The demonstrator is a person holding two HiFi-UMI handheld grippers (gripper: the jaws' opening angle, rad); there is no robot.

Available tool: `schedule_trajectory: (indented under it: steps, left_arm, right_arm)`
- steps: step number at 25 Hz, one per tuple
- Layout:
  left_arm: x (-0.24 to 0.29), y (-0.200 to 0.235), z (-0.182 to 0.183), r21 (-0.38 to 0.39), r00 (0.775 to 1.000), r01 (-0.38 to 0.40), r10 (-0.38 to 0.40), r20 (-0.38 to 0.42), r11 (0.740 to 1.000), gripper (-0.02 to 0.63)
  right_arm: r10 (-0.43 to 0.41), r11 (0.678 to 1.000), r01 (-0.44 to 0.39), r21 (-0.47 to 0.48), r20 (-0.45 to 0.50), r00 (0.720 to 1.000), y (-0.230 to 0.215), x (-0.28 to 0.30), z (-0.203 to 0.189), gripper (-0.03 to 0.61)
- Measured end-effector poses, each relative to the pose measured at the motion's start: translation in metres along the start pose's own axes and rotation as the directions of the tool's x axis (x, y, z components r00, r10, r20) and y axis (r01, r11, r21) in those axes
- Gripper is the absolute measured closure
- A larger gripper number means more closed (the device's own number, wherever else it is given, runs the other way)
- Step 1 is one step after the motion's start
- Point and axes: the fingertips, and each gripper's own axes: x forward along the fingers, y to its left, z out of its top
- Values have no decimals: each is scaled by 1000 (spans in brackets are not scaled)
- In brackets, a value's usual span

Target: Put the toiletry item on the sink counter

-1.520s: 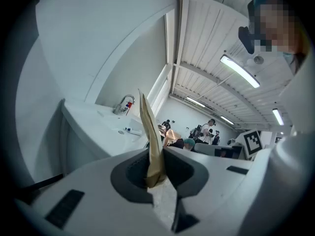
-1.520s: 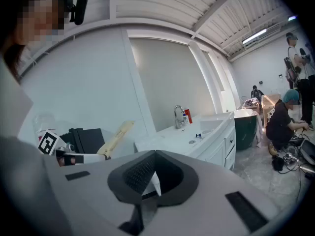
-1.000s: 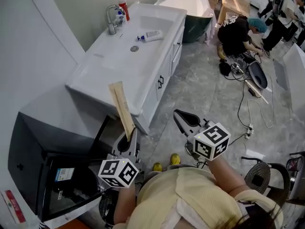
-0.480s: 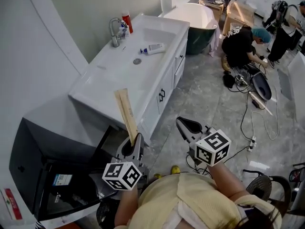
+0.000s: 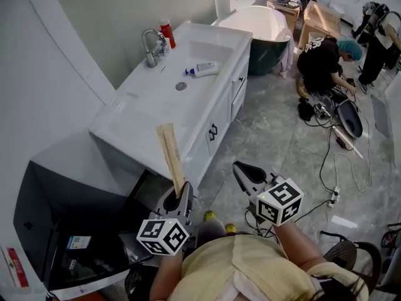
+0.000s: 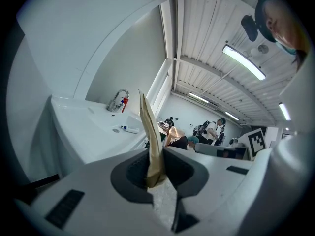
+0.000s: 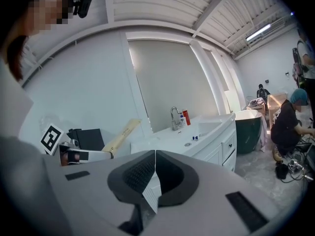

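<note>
A long, flat tan paper packet (image 5: 170, 157) stands upright in my left gripper (image 5: 182, 190), which is shut on its lower end, low in the head view in front of the white sink counter (image 5: 135, 115). In the left gripper view the packet (image 6: 149, 134) rises from between the jaws, pinched at its base, with the counter (image 6: 91, 132) behind it to the left. My right gripper (image 5: 242, 169) hangs over the grey floor to the right of the counter. Its jaws meet with nothing between them (image 7: 154, 157).
On the counter lie a white tube with a blue cap (image 5: 202, 69), a chrome faucet (image 5: 150, 47) and a red bottle (image 5: 166, 33). A black open cabinet (image 5: 59, 215) stands at lower left. A bathtub (image 5: 263, 24), people (image 5: 322, 58) and cables (image 5: 341, 140) are at the right.
The head view has shifted slightly, so the counter sits a little lower and to the right. Both grippers keep their poses, and the left one still grips the packet.
</note>
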Motion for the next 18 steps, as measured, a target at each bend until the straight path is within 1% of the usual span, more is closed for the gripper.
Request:
schedule_trajectory:
  steps: [5, 13, 18]
  left_arm:
    - [24, 1, 11, 12, 1000, 18, -18, -12, 1000, 529]
    - [80, 7, 28, 7, 996, 81, -81, -39, 997, 528]
    - [113, 24, 44, -3, 994, 100, -100, -49, 995, 528]
  right_arm:
    - [-2, 1000, 2, 16, -1, 1000, -15, 16, 5, 552]
    - [-32, 999, 32, 5, -15, 999, -47, 46, 21, 552]
    - [-39, 999, 39, -2, -23, 999, -67, 80, 34, 552]
